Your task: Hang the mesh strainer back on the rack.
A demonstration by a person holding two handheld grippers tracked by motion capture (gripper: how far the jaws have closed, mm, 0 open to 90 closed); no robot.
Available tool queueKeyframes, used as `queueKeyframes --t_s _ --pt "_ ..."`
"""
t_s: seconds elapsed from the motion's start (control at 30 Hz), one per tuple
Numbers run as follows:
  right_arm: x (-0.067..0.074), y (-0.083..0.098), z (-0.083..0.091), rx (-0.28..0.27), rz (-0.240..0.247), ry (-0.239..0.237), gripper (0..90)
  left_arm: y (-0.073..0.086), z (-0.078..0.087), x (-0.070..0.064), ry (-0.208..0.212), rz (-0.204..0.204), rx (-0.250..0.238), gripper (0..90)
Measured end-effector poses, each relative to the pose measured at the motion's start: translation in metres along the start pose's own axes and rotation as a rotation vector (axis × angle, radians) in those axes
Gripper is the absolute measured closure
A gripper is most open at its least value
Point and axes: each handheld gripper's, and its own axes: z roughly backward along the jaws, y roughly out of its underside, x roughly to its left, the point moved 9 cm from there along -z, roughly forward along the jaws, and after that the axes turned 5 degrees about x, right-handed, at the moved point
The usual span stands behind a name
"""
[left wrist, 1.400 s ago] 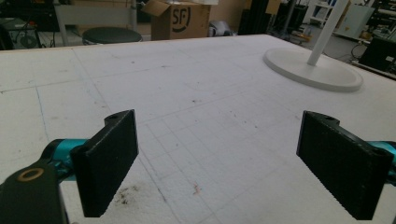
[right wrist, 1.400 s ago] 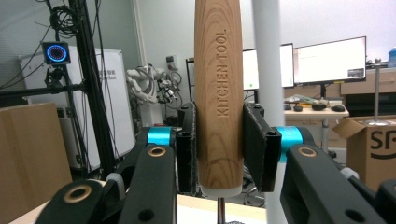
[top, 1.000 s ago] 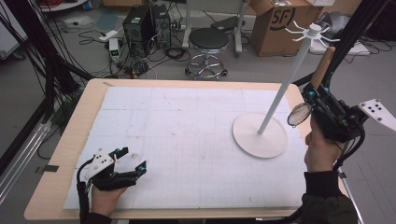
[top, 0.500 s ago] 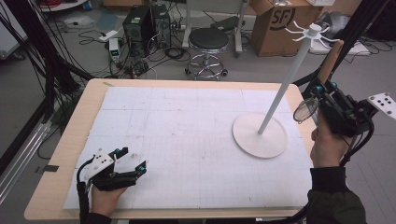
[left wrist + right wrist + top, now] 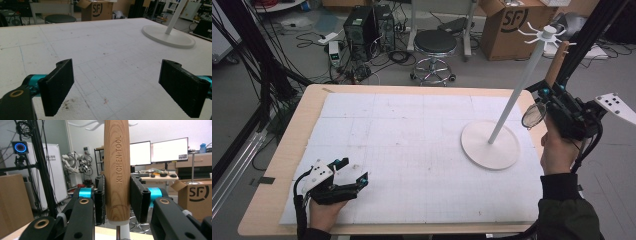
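The left hand (image 5: 324,212) rests low at the near left corner of the desk (image 5: 277,165), its tool (image 5: 354,175) lying on the white foam sheet (image 5: 412,150) and pointing across it; in the left gripper view its jaws stand spread wide with nothing between them. The right hand (image 5: 557,150) is raised beside the desk's right edge, forearm coming up from below, holding the right tool (image 5: 117,200) upright. Its jaws pinch the wooden handle (image 5: 117,170) stamped KITCHEN TOOL, which stands vertical; a round strainer head (image 5: 533,115) hangs below. The white rack stand (image 5: 489,145) stands on the sheet just left of that hand.
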Motion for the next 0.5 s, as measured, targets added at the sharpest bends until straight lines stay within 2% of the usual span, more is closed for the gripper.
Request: queueKeyframes --t_s 0.3,0.5 --pt "-0.002 0.008 -0.006 0.012 0.005 0.015 68.0 0.000 0.001 0.000 0.002 0.001 -0.004 13.5" --pt "-0.002 0.011 -0.010 0.024 -0.001 0.005 67.8 0.000 0.001 -0.001 0.001 -0.006 -0.004 13.5"
